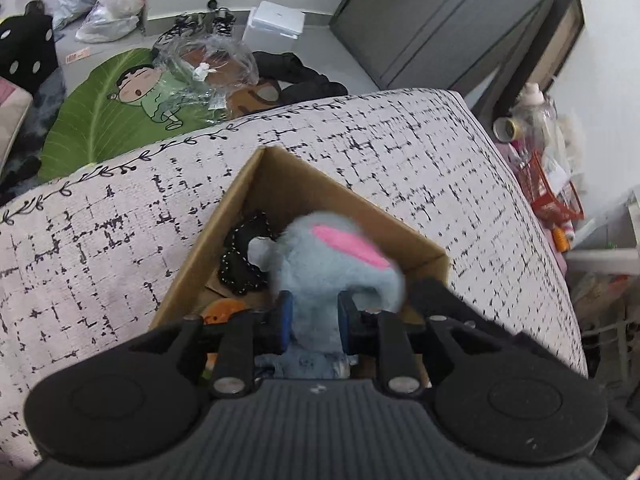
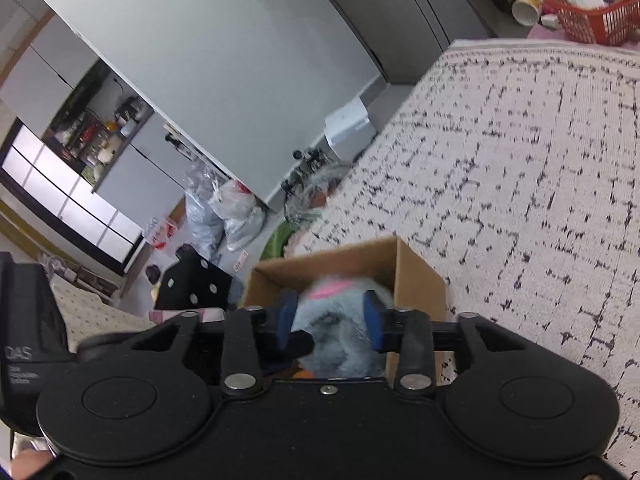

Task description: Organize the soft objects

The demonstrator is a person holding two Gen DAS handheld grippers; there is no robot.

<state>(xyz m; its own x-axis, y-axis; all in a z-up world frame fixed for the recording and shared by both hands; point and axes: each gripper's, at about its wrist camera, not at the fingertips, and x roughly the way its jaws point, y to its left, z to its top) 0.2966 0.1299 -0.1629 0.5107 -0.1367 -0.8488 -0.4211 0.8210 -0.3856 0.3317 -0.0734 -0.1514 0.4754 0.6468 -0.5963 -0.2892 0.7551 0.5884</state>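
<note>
The left tongs (image 1: 314, 312) have their blue pads on either side of a narrow part of a pale blue plush toy (image 1: 340, 260) with a pink ear; the pads seem to touch the fur, so they appear to pinch it lightly. The right tongs (image 2: 330, 320) bracket the same toy (image 2: 336, 336) with a wider gap, and whether their pads press it cannot be told. The toy hangs just over an open cardboard box (image 1: 256, 184) on a white sofa cover with black checks (image 1: 400, 140); a black scrunchie (image 1: 240, 256) and something orange (image 1: 222, 312) lie inside. The step looks like dropping the toy into the box; next, both tongs would need to spread and lift clear. Partial white letters, "DAS", show on a black device (image 2: 24, 354) at the near left.
</note>
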